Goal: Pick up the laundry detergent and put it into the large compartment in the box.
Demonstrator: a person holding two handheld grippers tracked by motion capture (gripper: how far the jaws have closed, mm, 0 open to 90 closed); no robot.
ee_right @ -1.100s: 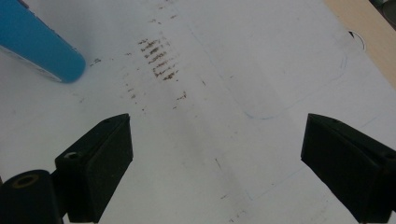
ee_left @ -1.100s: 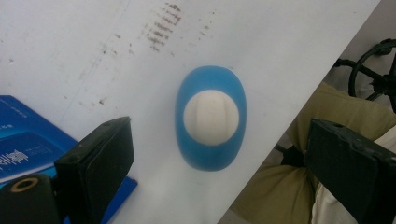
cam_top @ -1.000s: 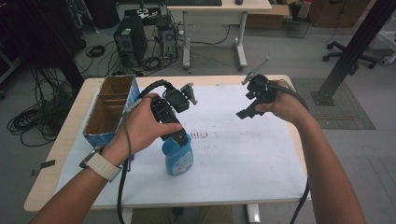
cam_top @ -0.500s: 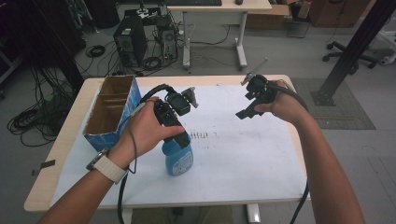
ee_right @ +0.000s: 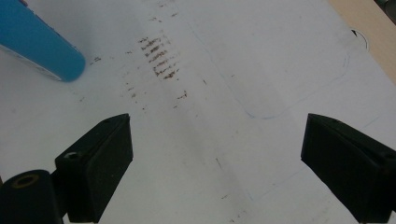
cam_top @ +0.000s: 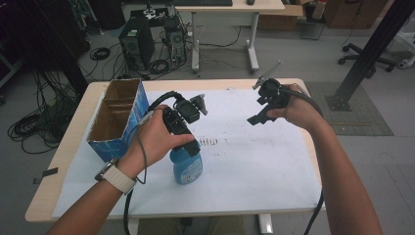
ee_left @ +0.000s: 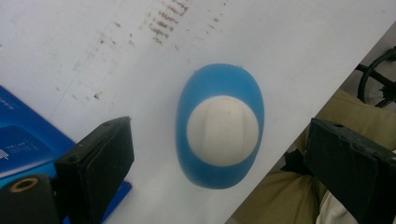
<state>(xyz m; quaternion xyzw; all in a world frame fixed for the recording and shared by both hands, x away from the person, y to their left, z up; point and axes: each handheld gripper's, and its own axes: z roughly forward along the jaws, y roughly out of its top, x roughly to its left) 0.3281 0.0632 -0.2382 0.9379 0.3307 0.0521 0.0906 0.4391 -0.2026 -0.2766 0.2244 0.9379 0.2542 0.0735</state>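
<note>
Presently catalogued: one blue bottle (cam_top: 186, 165), standing upright on the white sheet (cam_top: 254, 161) near the table's front edge, just right of the blue cardboard box (cam_top: 117, 122).

Bottle: smooth blue plastic, oval in section, rounded shoulders, with a matt white cap (ee_left: 222, 130) seen from directly above in the left gripper view. A printed label shows on its front; the wording is too small to read.

Left gripper (cam_top: 188, 147): poised over the bottle's top, jaws spread wide to either side of the cap and touching nothing. Over the last second the hand has shifted slightly nearer the bottle, and the bottle itself has not moved. Judged from this, the grasp is being lined up and is not yet made; the next step would be to lower and close on the cap or neck.

Right gripper (cam_top: 258, 119): held aloft over the far right part of the sheet, well apart from the bottle, jaws likewise spread and empty. Its position has stayed much the same.

Box: open-topped, brown corrugated inside with dividers, glossy blue outside.

Sheet: white, flat, with a patch of brown smudged marks (ee_right: 159, 58) near its middle and faint pencilled outlines.

Table (cam_top: 63, 161): pale wood edge showing around the sheet.
</note>
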